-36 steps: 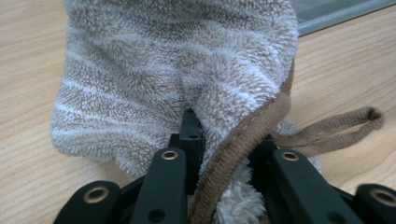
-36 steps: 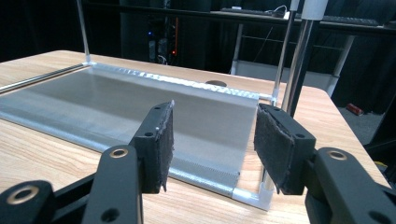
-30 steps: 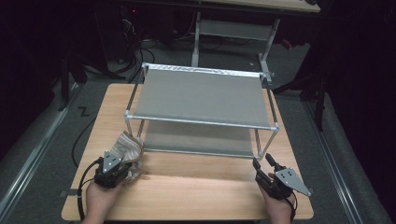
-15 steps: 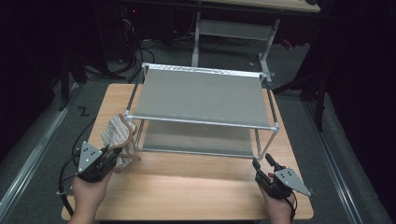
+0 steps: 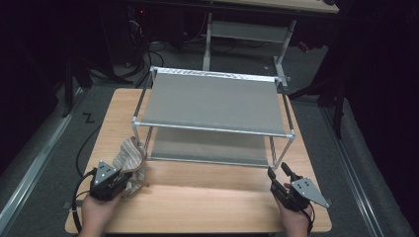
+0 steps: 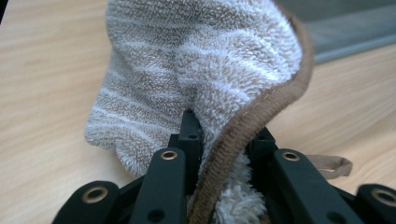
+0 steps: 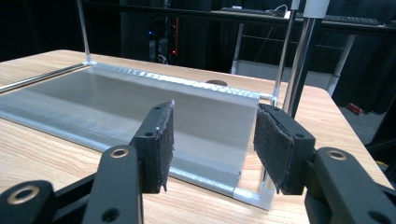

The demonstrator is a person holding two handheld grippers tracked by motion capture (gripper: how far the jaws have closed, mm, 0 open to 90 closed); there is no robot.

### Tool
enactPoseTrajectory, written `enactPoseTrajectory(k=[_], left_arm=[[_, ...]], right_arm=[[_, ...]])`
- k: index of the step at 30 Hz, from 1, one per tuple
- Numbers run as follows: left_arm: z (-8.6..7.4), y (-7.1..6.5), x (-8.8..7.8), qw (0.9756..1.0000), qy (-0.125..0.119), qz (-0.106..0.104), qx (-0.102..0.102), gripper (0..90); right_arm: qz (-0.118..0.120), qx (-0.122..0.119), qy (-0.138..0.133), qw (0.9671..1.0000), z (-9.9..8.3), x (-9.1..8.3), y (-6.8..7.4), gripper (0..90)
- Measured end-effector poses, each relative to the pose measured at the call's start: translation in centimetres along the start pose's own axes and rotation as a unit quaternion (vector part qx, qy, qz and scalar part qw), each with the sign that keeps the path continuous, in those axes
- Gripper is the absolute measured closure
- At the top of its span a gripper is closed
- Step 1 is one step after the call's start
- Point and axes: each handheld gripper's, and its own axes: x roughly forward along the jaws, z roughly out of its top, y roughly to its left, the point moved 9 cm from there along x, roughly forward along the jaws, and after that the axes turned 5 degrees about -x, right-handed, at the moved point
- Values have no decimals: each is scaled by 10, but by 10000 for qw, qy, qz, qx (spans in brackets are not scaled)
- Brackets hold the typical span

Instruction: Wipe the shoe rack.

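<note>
**Holding a striped towel beside a two-tier rack**

Gripping: beige-and-white striped terry towel with brown bound edge (image 5: 129, 159), clamped between the black jaws of the left gripper (image 5: 118, 178); cloth bunched and standing up above the jaws, brown edge curving down past one finger (image 6: 189, 135) in the left gripper view. Small brown hanging loop (image 6: 332, 164) lying flat on the wood beside the jaws.

Placed: towel at the near left corner of the rack, just beside its front left leg, lower part resting on the light wooden tabletop (image 5: 207, 197).

Landmark: two-tier rack of silver metal tubing with grey fabric shelves (image 5: 212, 103), standing mid-table, upper shelf over lower shelf, both bare.

Resting: right gripper (image 5: 280, 174) at the near right corner of the rack, well apart from the towel, held in the person's right hand (image 5: 295, 217). Jaws parted, grey pads (image 7: 167, 140) facing each other with nothing between; lower shelf and a front leg of the rack seen through the gap.

Left hand (image 5: 96, 215) at the table's near edge, in front of the rack's left side.
</note>
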Motion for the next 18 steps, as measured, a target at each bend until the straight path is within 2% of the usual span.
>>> enactPoseTrajectory(k=[2,5,7,10,13,15,18], left_arm=[[-7,8,-4,9999,100,139,-20,736],[-18,22,-12,9993,146,270,-229,734],[-21,25,-16,9987,218,216,-418,727],[-23,26,-19,9987,162,259,-418,690],[-14,22,-25,9987,-130,109,-476,562],[-8,18,-29,9986,-298,97,-418,450],[2,12,-35,9982,-501,59,-311,364]], right_arm=[[-17,20,4,10000,0,0,-1,481],[-55,9,-5,10000,0,-1,-3,500],[-84,-8,15,10000,-2,0,-5,505],[-139,57,75,9999,-5,3,-9,513],[-210,104,164,9996,-9,6,-14,517],[-251,138,215,9994,-12,9,-17,522],[-334,234,296,9987,-15,14,-24,551]])
